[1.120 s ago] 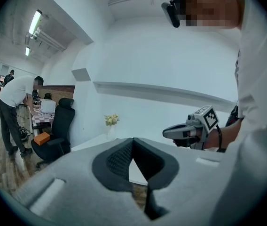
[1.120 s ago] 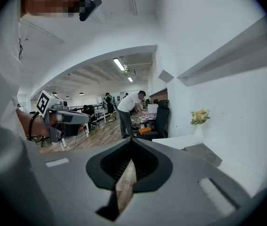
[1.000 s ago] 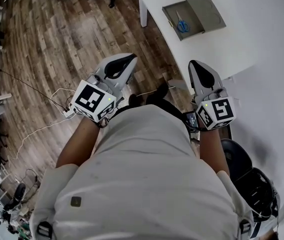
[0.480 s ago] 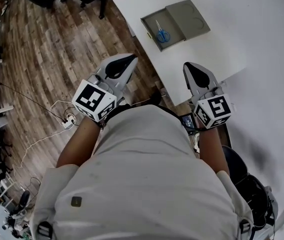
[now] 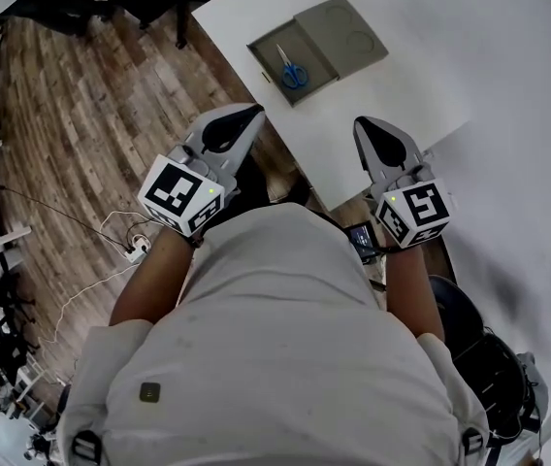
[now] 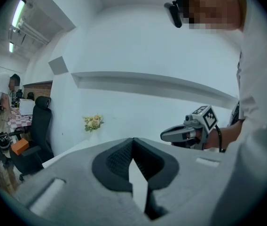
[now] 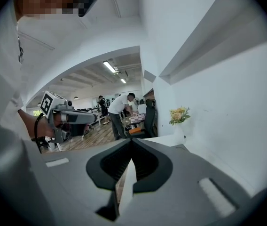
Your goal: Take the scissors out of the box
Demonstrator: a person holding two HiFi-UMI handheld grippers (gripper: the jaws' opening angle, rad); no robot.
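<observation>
An open grey box (image 5: 316,35) lies on the white table (image 5: 421,76), its lid folded out to the right. Blue-handled scissors (image 5: 292,68) rest in its left half. My left gripper (image 5: 258,112) is shut and empty, held over the wood floor just short of the table's near corner. My right gripper (image 5: 361,123) is also shut and empty, with its tip over the table's near edge. Both are well short of the box. In the left gripper view the jaws (image 6: 133,140) meet; the right gripper view (image 7: 132,140) shows the same.
A white cable and power strip (image 5: 137,246) lie on the wood floor at left. A black office chair (image 5: 469,318) stands at lower right. A flower vase (image 7: 179,115) sits by the white wall. People stand at desks (image 7: 121,108) in the background.
The table and box have shifted left and nearer in the head view as the person walked up. Both grippers stay shut and level in front of the body.
</observation>
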